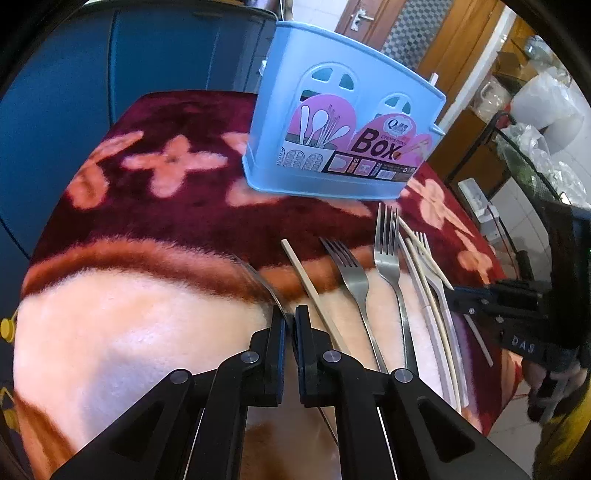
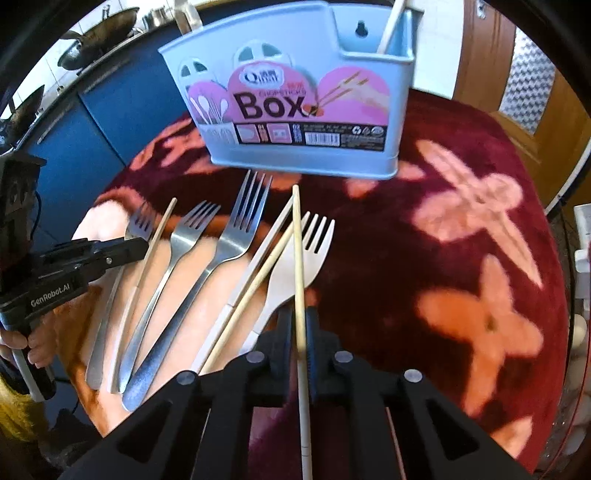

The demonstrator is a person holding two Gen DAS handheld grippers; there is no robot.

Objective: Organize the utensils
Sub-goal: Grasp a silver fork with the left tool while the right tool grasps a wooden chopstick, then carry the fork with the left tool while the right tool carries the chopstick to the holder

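A blue utensil box stands on the red flowered blanket, with one chopstick in its right compartment. My left gripper is shut on a metal fork, seen edge-on; the right wrist view shows the same fork at the left gripper. My right gripper is shut on a chopstick pointing toward the box. Two metal forks, a white plastic fork and loose chopsticks lie in a row.
The blanket covers a round table. Blue cabinets stand behind it on the left. A wooden door and a white socket strip are off the right edge. Woks hang at the back.
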